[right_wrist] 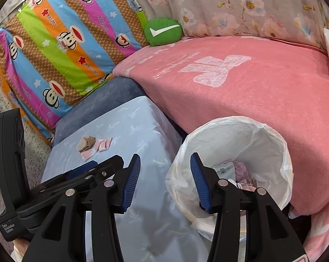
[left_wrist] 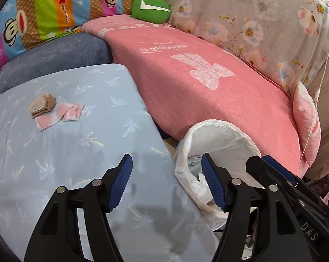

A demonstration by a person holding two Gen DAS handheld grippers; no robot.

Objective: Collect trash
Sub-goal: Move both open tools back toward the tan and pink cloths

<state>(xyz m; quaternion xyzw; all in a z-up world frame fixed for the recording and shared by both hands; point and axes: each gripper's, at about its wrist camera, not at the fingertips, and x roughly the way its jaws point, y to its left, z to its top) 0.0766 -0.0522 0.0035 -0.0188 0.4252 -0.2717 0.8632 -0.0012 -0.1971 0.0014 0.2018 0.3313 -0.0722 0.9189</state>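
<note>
Low in both views, left gripper and right gripper part open and empty, paper scraps left of centre on blue cloth, lined bin lower right.

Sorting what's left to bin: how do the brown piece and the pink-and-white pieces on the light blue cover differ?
The crumpled brown scrap is bunched and bulky; the pink-and-white paper pieces lie flat. The brown scrap sits partly on top of them. Both lie on the light blue cover, outside the white-lined bin.
</note>
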